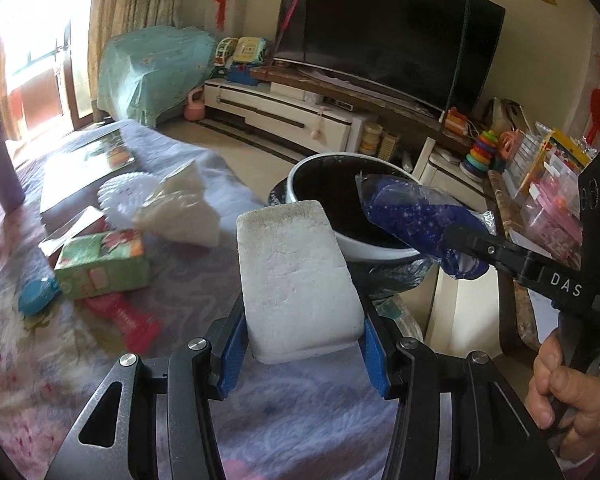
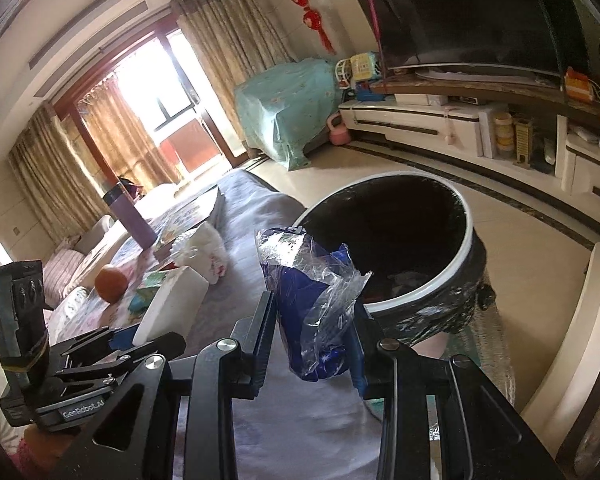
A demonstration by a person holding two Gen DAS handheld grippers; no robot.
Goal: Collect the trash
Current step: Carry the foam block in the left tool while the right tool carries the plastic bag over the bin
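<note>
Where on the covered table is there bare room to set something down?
Free: the lavender cloth between the green tissue pack, the crumpled white paper and the bin. Crowded: the far left, around the tissue pack, red toy, book and purple cup.

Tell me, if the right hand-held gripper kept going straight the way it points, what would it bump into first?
Probably the trash bin: the right hand-held gripper, holding the blue plastic bag, points at its near rim, though depth is hard to judge.

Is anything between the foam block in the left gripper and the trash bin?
Nothing: in the left wrist view the white foam block overlaps the trash bin rim directly, with only the bare grey table cover beneath it.
</note>
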